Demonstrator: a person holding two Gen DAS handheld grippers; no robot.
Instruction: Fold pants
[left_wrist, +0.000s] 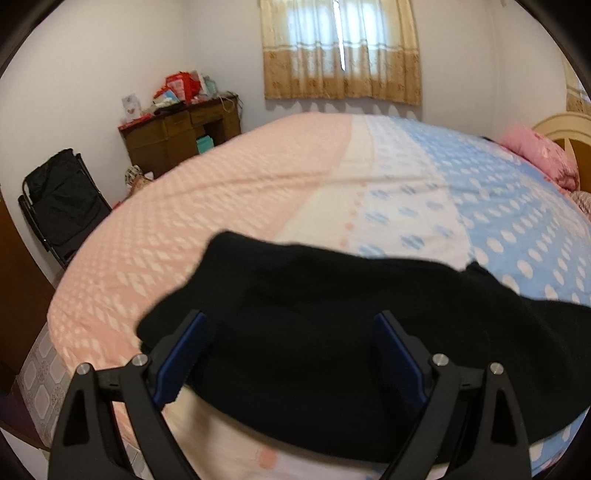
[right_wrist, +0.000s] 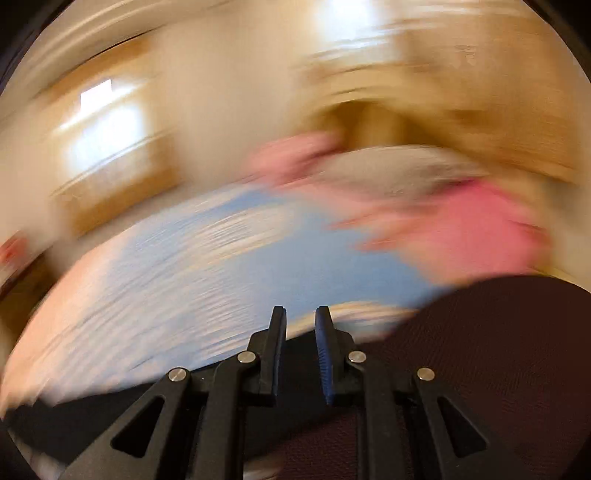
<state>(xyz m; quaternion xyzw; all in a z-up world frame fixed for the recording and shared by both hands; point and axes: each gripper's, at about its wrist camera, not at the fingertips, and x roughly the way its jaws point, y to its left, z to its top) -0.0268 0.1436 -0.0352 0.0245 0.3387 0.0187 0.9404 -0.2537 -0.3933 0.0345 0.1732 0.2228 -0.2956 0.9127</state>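
Black pants (left_wrist: 332, 332) lie nearest the left wrist camera, spread across the near edge of the bed (left_wrist: 258, 192), on its pink, white and blue patterned cover. Over them the left hand-held gripper (left_wrist: 290, 321) hangs with its jaws wide apart, released, nothing pinched between its blue pads (left_wrist: 395, 354). The right wrist view is heavily smeared; the right hand-held gripper (right_wrist: 300, 314) shows a narrow gap between its fingers and seems to grip nothing, with dark fabric below it.
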